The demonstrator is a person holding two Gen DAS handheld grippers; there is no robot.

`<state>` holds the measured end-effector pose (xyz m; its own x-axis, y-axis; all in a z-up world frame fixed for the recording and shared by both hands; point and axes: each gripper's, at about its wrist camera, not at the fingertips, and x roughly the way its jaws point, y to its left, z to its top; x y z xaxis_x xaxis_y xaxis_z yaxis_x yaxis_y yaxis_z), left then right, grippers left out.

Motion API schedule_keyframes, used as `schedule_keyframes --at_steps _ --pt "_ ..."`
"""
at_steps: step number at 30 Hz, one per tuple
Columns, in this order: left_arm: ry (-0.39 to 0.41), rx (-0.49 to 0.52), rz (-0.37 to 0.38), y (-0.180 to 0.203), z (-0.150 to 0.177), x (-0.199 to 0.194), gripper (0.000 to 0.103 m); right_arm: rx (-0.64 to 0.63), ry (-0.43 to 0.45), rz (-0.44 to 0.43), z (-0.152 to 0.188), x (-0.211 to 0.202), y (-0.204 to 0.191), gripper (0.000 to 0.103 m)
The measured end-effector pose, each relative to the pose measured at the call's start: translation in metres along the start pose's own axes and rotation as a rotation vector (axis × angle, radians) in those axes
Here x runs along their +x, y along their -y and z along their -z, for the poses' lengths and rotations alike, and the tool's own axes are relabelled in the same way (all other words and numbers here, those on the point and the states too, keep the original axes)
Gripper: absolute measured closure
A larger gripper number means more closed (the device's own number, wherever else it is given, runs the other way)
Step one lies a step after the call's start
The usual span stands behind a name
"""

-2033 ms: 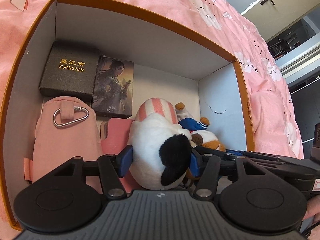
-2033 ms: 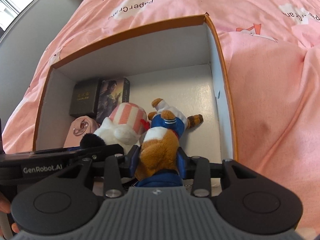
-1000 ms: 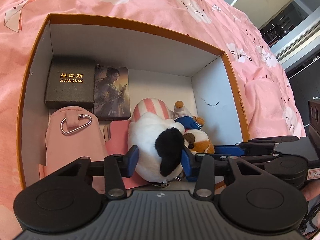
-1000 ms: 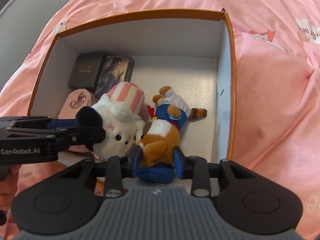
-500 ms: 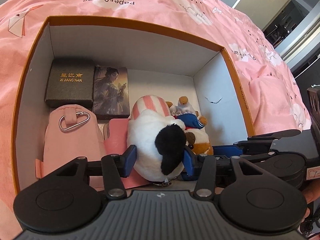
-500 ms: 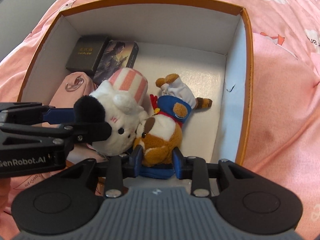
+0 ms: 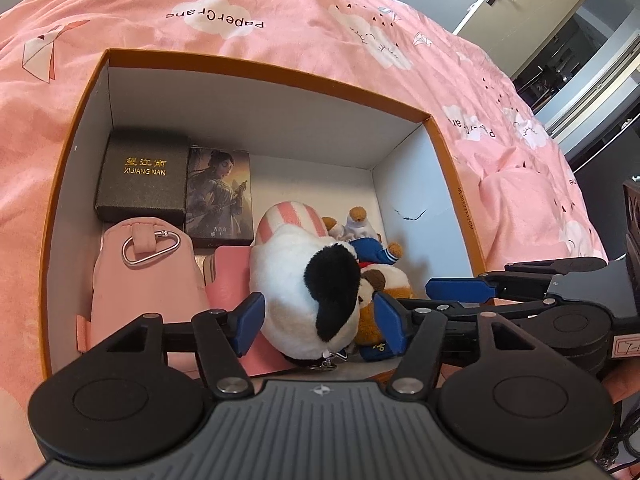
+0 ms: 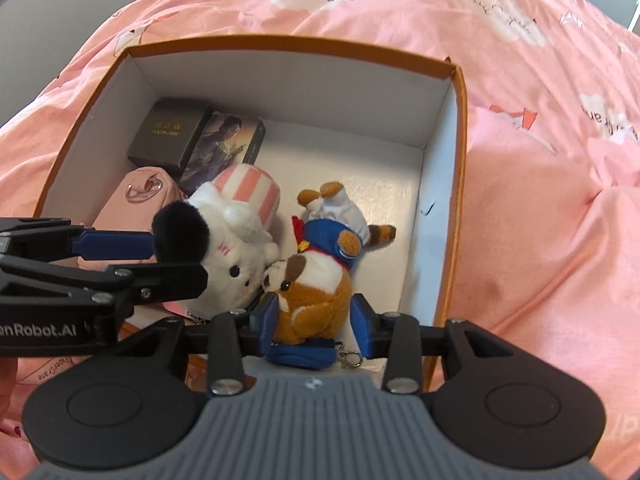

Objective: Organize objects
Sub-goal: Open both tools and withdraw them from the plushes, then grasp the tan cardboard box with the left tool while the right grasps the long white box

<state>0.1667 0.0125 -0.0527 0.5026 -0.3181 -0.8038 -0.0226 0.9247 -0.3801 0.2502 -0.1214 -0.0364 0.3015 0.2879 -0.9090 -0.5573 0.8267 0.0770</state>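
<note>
A white plush cat with a black ear and pink-striped hat (image 7: 304,280) (image 8: 236,236) lies in the orange-rimmed box (image 7: 256,68) (image 8: 296,46). My left gripper (image 7: 316,316) has opened; its jaws stand apart on either side of the cat's head, with gaps showing. A brown plush dog in blue sailor clothes (image 8: 320,276) (image 7: 384,276) lies beside the cat. My right gripper (image 8: 314,320) straddles the dog's head, jaws slightly apart from it, the dog resting on the box floor.
In the box's left half lie a dark box lettered XI JIANG NAN (image 7: 144,176), a card box with a painted figure (image 7: 220,196), and a pink pouch with a carabiner (image 7: 140,276). A pink printed bedspread (image 7: 280,12) surrounds the box.
Both grippers lowered the two plush toys into the box, then pulled back and up. Both sets of jaws have widened off the toys, which now rest on the box floor.
</note>
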Motion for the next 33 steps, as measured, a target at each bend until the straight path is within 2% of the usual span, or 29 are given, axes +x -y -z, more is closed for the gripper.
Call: schedule_keyframes --at_steps 6,13,22,27,33 --pt "0.042 0.023 0.010 0.007 0.000 -0.020 0.032 -0.016 0.057 0.040 0.003 -0.019 -0.004 0.062" --pt "0.073 0.109 0.080 0.019 0.007 -0.058 0.032 -0.004 0.176 0.058 0.023 -0.061 -0.019 0.062" --pt "0.016 0.190 0.152 0.024 0.034 -0.081 0.032 0.112 0.289 0.059 0.068 -0.102 -0.031 0.062" --pt "-0.018 0.281 0.140 0.030 0.056 -0.064 0.031 0.154 0.273 0.085 0.093 -0.102 -0.033 0.062" --pt "-0.067 0.324 0.147 0.030 0.068 -0.027 0.026 0.163 0.182 0.121 0.112 -0.076 -0.032 0.062"
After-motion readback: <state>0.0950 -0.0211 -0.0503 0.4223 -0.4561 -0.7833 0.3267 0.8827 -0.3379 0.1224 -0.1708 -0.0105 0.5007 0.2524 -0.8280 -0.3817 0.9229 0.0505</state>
